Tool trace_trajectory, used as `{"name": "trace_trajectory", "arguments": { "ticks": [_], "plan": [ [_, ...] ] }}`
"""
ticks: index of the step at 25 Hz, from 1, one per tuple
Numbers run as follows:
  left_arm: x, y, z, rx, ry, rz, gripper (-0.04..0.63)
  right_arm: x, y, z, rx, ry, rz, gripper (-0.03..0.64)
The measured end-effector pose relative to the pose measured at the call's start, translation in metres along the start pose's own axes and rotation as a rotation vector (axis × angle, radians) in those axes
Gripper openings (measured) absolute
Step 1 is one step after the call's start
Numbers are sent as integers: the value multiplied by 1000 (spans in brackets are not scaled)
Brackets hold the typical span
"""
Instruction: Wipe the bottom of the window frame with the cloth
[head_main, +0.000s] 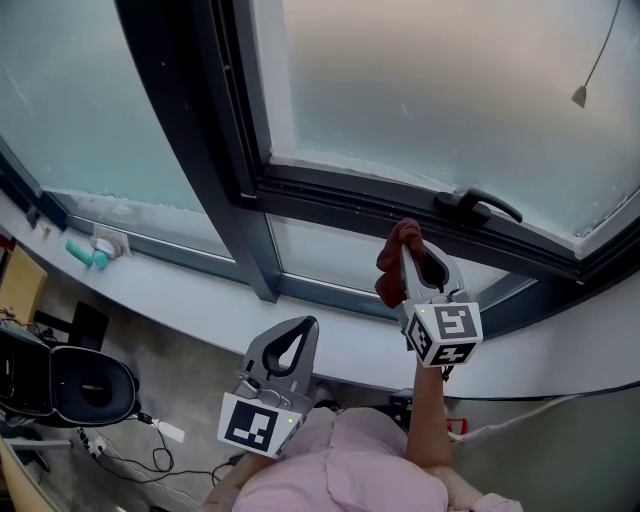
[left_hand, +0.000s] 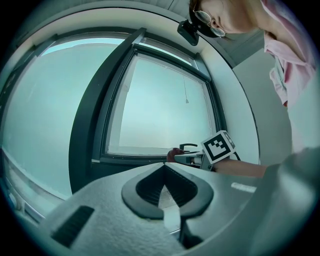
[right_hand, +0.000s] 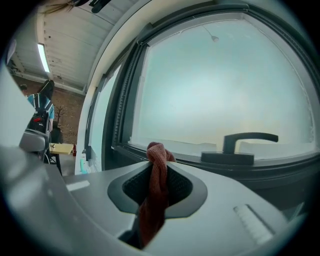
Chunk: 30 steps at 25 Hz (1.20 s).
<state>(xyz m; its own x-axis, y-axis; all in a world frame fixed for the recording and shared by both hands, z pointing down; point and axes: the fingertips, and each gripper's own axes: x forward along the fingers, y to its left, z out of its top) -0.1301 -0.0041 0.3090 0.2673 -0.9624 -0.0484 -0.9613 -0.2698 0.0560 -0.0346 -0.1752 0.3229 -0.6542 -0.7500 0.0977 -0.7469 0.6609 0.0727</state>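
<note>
Closest in, the left gripper (head_main: 297, 335) hangs low by the body, jaws together with nothing between them, idle. Further out, the right gripper (head_main: 412, 262) is raised toward the window, jaws clamped on the red cloth (right_hand: 156, 185), a bunched knot poking past the tips. Beyond runs the dark bottom rail of the window frame (head_main: 340, 195), handle (head_main: 478, 205) to the right. Looks like the approach. Next, press that knot onto the rail and sweep along.

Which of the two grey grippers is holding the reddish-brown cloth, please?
The right gripper: the reddish-brown cloth is pinched between its jaws, while the left gripper is shut on nothing.
</note>
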Motion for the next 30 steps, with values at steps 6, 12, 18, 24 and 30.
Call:
{"name": "trace_trajectory", "arguments": {
  "ticks": [6, 12, 18, 24, 30],
  "plan": [
    [-15, 32, 9, -10, -18, 15, -2, 35, 60, 13, -4, -2, 82, 64],
    [-27, 72, 16, 0, -10, 21, -2, 71, 120, 25, 0, -12, 152, 64],
    [-36, 109, 21, 7, 1, 20, -2, 106, 162, 30, 3, -13, 179, 64],
    [-44, 141, 20, 30, 13, 12, -2, 137, 188, 30, 0, -8, 178, 64],
    [-51, 160, 10, 67, 73, 14, -2, 160, 201, 32, -16, -4, 184, 64]
  ]
}}
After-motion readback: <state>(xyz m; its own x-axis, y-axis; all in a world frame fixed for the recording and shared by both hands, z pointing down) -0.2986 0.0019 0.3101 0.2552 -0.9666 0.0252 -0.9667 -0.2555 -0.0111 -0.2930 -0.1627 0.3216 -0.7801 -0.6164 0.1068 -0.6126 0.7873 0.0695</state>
